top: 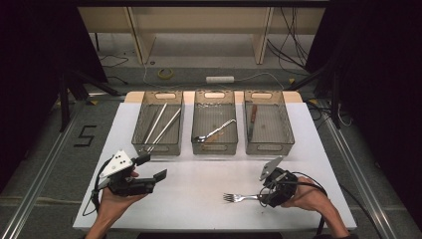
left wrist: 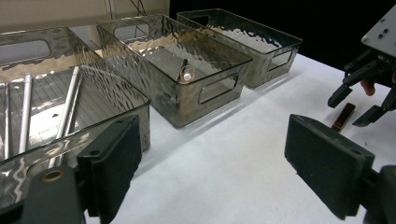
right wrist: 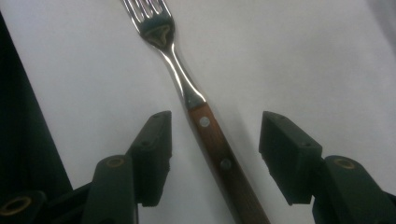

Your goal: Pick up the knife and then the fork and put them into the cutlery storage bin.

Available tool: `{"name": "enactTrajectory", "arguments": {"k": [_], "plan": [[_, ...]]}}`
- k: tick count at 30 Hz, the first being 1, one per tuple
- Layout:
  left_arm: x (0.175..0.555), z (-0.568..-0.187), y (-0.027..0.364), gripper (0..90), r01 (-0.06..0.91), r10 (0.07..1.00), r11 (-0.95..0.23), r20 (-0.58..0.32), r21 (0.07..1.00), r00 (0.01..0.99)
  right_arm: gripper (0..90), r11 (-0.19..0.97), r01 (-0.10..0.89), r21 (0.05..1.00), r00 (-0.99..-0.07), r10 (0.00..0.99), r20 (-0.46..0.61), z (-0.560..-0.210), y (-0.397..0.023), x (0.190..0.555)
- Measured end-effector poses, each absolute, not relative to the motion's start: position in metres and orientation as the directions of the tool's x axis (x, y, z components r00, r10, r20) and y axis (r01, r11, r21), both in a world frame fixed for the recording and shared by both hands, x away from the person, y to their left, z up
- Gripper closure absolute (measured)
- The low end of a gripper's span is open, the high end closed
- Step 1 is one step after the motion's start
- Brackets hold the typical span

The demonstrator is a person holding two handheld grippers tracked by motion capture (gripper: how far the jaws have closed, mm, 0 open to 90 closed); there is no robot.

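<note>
So the fork (right wrist: 187,88) is lying flat on the white table (top: 199,199), near the front edge on the right side, tines pointing left. The right gripper (right wrist: 215,154) sits right over its wooden handle with the jaws spread wide, one pad on each side of the handle and neither one touching it. Nothing is gripped there.

The left gripper (left wrist: 210,163) is parked off to the left of the table, jaws wide apart and empty, looking toward the three clear bins at the back. The left bin (top: 141,130) has long metal utensils in it, what look like chopsticks. The middle bin (top: 196,124) has a spoon (top: 215,132), and the right bin (top: 286,124) has a knife (top: 252,119) with a brown handle.

If the plan is to grab the fork, my two cents: the handle runs at a slant between the pads, not square to them, so I'd twist the wrist a bit to line the pads up parallel with the handle before squeezing. Go for the wood near the two rivets, not the shiny neck, since steel looks slippery and the wood gives a flatter bite. Get low so the pads catch the sides, otherwise it'll probably skid or flip up.
</note>
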State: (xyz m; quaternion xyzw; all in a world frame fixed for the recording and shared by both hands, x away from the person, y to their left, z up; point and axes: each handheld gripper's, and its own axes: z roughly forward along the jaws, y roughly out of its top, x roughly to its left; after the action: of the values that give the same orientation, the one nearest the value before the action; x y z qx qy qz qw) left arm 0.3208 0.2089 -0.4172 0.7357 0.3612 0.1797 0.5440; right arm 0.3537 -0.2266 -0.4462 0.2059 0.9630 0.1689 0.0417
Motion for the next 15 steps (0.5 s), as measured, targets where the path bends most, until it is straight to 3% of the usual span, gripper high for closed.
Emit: {"name": "enactTrajectory", "arguments": {"k": [15], "plan": [[0.3208, -0.4172, 0.2086, 18.5, 0.337, 0.726, -0.149, -0.128, 0.930, 0.675, 60.5, 0.896, 0.356, 0.266, -0.928, 0.372, -0.011, -0.4562, -0.2233, 0.3585]]}}
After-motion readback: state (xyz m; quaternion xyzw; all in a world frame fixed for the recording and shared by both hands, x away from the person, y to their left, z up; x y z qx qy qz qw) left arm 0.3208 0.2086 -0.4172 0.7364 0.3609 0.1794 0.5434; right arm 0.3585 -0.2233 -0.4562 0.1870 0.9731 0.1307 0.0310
